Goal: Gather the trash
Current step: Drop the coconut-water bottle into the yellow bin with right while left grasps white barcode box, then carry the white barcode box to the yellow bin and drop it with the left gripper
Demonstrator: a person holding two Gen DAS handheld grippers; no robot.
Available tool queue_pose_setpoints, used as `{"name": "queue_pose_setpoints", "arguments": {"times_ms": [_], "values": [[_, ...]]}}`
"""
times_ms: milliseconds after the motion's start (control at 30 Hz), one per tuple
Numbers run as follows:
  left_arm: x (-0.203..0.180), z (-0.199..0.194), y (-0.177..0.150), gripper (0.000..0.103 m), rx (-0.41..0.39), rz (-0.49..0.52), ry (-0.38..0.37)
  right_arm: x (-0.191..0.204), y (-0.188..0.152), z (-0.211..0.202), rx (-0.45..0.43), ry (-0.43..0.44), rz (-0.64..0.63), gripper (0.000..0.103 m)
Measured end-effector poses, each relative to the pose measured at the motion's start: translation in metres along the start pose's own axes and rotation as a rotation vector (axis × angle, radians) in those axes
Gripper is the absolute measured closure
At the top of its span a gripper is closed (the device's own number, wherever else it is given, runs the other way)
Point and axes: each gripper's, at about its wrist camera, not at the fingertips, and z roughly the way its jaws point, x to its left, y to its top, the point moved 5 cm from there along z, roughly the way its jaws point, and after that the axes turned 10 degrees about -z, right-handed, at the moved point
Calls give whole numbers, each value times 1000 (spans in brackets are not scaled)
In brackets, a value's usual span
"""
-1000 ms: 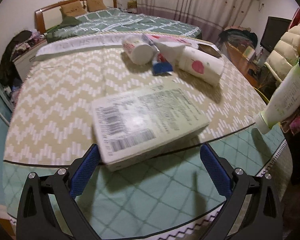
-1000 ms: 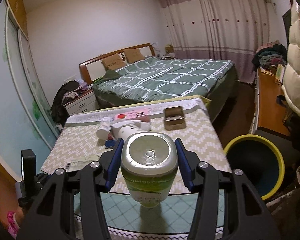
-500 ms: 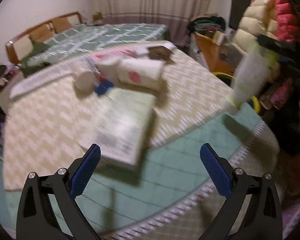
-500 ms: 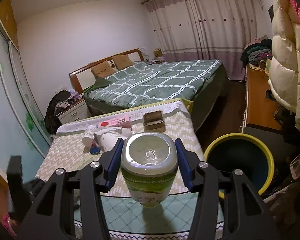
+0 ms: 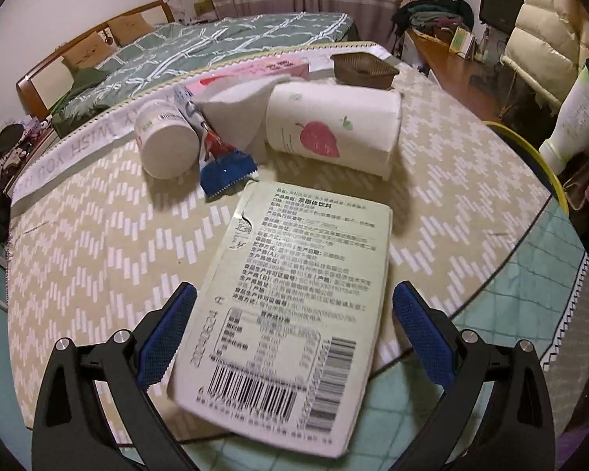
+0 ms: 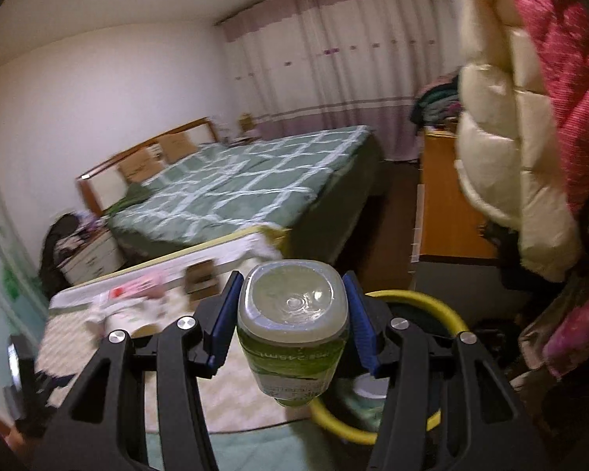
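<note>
My right gripper (image 6: 292, 324) is shut on a clear plastic bottle (image 6: 292, 329) with a green label, held over the yellow-rimmed trash bin (image 6: 447, 316) beside the table; the bottle also shows in the left wrist view (image 5: 573, 121). My left gripper (image 5: 294, 331) is open, its blue pads on either side of a flat pale green carton (image 5: 294, 302) lying at the table's near edge. Behind it lie a white paper cup with a strawberry (image 5: 333, 125), a white pill bottle (image 5: 165, 145), a blue wrapper (image 5: 225, 165) and crumpled tissue (image 5: 239, 110).
A brown tray (image 5: 363, 70) and a pink box (image 5: 255, 72) sit at the table's far edge. A green bed (image 6: 239, 192) stands behind the table. Padded coats (image 6: 529, 137) hang at the right, above a wooden desk (image 6: 447, 212).
My left gripper has swung back and closed in over the carton, which now lies lengthwise between the pads. My right gripper has carried the bottle to the right, over the bin.
</note>
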Motion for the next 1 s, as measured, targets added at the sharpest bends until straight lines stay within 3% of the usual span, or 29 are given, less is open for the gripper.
{"name": "queue_pose_setpoints", "arguments": {"times_ms": [200,333,433,533,767,1000], "values": [[2,10,6,6,13,-18,-5,-35,-19,49,106,-84,22,53],[-1,10,10,16,6,-16,-6,-42,-33,63,139,-71,58,53],[-3,9,13,27,-2,-17,-6,-43,-37,60,135,-62,65,51],[-7,9,14,32,-1,-23,-15,-45,-39,54,126,-62,70,49],[-34,-13,16,33,-46,5,-43,-56,-50,30,105,-64,96,49],[-98,-37,29,33,-88,103,-125,-73,-68,3,85,-76,132,49]]}}
